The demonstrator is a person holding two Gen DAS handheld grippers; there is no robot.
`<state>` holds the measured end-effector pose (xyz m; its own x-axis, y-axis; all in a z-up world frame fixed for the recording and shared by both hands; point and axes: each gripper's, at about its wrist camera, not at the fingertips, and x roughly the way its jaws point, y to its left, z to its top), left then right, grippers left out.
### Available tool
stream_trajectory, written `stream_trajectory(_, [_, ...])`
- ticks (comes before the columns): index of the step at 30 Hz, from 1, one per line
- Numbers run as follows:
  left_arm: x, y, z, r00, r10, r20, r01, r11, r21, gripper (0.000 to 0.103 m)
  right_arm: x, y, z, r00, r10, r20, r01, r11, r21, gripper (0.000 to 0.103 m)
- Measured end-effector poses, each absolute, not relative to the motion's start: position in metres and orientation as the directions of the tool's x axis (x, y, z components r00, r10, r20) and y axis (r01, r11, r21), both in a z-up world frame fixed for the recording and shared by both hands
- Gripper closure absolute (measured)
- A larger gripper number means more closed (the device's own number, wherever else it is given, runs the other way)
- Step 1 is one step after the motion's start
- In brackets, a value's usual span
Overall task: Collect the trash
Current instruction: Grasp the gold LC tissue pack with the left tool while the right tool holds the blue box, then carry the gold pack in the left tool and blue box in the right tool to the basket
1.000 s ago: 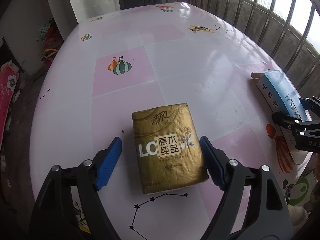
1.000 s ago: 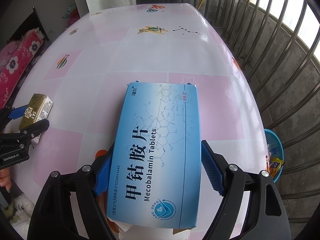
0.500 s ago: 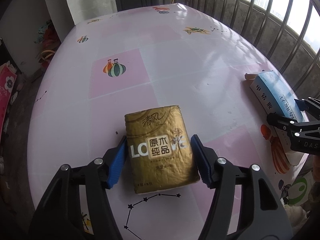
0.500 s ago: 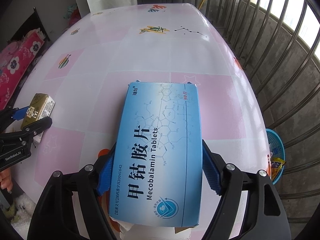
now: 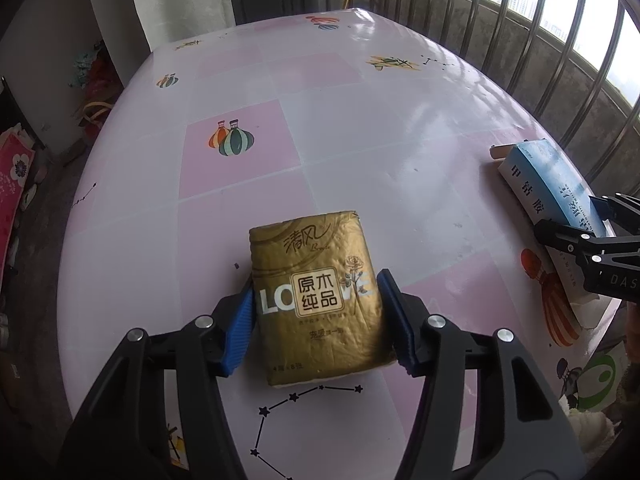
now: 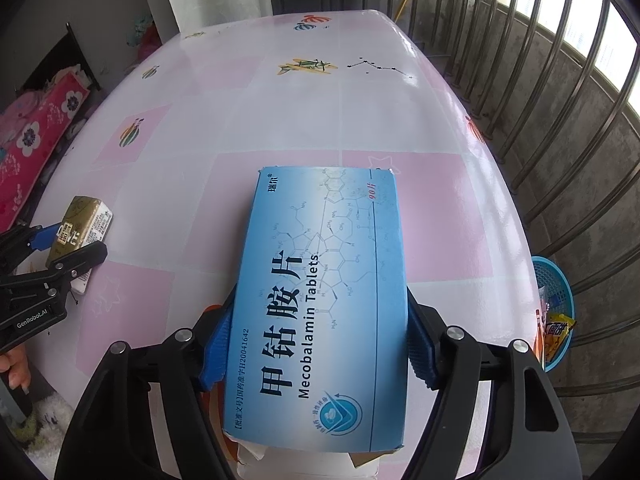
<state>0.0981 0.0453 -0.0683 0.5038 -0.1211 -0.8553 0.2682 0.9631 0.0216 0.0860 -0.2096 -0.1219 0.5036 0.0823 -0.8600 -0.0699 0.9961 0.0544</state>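
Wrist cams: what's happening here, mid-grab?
A person holds a claw in each hand over a pink-checked table. The left claw is closing on a gold tissue pack, blue pads at its sides. The right claw is closing on a blue Mecobalamin tablet box, also straddled. Both items lie on the table. A blue basket with wrappers sits beyond the table's right edge.

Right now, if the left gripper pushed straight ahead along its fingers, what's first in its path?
The gold tissue pack, already between the closing left gripper pads. Pointing steeply down, it would likely meet the table just past the pack.
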Motion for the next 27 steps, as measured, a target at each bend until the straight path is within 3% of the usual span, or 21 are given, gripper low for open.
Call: stream_trajectory(27, [0.086,-0.003,-0.001,0.639,-0.140,-0.756,0.358,0.924,0.131,0.049,0.055,-0.273,-0.070,0.641,0.047,-0.766,0.039,0.995,0.095,0.033])
